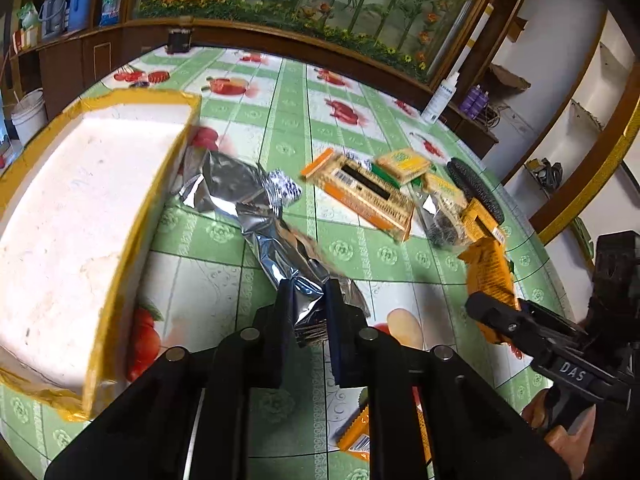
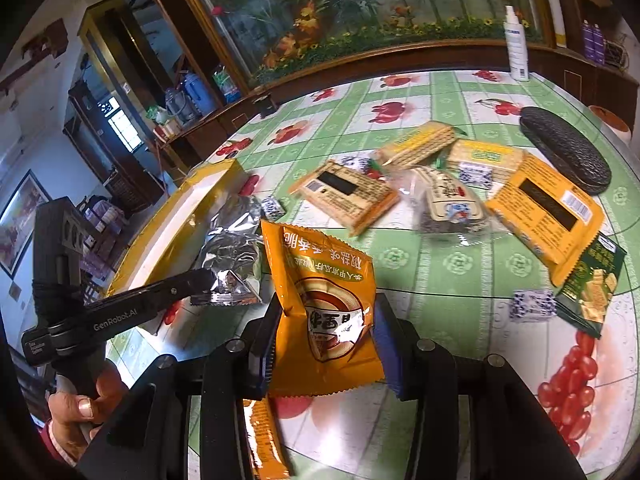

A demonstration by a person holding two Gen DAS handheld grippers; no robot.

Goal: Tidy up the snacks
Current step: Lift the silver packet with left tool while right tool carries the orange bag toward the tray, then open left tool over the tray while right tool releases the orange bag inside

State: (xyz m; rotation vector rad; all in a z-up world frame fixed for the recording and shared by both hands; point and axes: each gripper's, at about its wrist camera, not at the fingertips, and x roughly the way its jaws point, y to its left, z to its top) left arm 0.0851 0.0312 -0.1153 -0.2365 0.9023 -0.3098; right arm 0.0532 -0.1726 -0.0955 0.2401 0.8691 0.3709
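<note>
My left gripper [image 1: 307, 302] is shut on a silver foil snack bag [image 1: 256, 204] and holds it above the table, just right of the white foam box with yellow tape [image 1: 92, 184]. The silver bag also shows in the right wrist view [image 2: 232, 256]. My right gripper [image 2: 326, 334] is shut on an orange snack packet [image 2: 324, 304] and holds it above the table. The orange packet also shows in the left wrist view [image 1: 490, 280], with the right gripper [image 1: 496, 312] clamped on it. Several cracker packs [image 2: 348, 196] lie on the green table [image 2: 440, 264].
A black oval case [image 2: 566, 150] lies at the table's far right. A dark green snack pack [image 2: 592, 284] and small blue-white candies [image 2: 532, 306] lie right. A white spray bottle [image 2: 516, 44] stands at the back edge. Another orange packet [image 2: 264, 436] lies under my right gripper.
</note>
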